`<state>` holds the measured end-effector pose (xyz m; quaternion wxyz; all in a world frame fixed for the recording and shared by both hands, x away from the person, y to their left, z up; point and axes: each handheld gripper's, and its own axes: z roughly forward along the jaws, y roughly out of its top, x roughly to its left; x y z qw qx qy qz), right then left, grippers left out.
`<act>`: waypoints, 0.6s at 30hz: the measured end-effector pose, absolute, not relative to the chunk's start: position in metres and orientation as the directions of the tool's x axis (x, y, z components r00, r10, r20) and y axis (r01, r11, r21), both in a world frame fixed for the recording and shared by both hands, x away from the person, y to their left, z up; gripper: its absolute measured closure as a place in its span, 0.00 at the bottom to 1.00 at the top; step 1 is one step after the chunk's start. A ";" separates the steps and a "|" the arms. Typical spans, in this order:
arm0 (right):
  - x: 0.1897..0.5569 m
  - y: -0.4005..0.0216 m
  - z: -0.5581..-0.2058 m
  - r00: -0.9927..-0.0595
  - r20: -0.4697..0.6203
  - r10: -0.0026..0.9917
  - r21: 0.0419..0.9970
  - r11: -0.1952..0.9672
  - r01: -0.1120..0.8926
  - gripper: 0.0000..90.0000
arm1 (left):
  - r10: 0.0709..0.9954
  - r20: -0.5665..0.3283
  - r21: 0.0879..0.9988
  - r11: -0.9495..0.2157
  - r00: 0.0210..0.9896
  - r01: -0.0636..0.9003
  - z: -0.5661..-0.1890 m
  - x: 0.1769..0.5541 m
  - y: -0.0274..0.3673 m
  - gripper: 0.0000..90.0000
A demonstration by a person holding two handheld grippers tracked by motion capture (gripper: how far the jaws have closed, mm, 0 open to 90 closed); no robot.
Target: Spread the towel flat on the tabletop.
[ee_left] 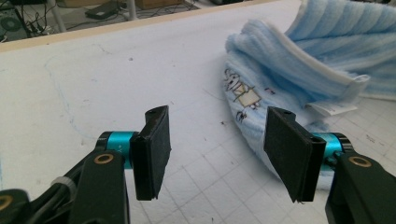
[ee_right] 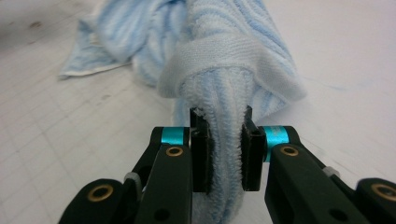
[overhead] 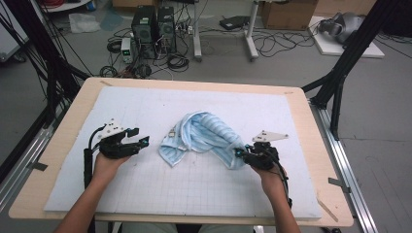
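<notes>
The towel (overhead: pixel 204 137) lies crumpled mid-mat (overhead: pixel 145 189), soft, light and floppy. The right gripper (overhead: pixel 241 153) is clenched on its right end; the left gripper (overhead: pixel 138 137) gapes, holding nothing. Best hold: the near left hem.

A light blue towel (overhead: pixel 201 137) with paler stripes and a fluffy pile lies crumpled and bunched near the middle of the white gridded mat (overhead: pixel 145 194). Its left end lies flat and shows a small cartoon print (ee_left: pixel 243 95) and a white label. Its right end is gathered into a thick roll, edged with a plain woven hem.
</notes>
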<state>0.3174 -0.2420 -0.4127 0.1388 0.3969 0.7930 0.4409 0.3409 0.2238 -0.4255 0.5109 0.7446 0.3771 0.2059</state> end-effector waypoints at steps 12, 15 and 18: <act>0.321 -0.266 -0.419 -0.507 0.120 0.854 0.836 0.188 0.515 0.65 | 0.742 -0.073 0.923 -0.202 0.666 0.326 -0.426 0.339 0.219 0.44; 0.320 -0.267 -0.417 -0.498 0.121 0.859 0.843 0.175 0.508 0.52 | 0.739 -0.087 0.929 -0.183 0.669 0.322 -0.425 0.339 0.219 0.41; 0.316 -0.272 -0.414 -0.481 0.143 0.865 0.857 0.135 0.497 0.36 | 0.733 -0.101 0.934 -0.163 0.673 0.317 -0.424 0.338 0.219 0.37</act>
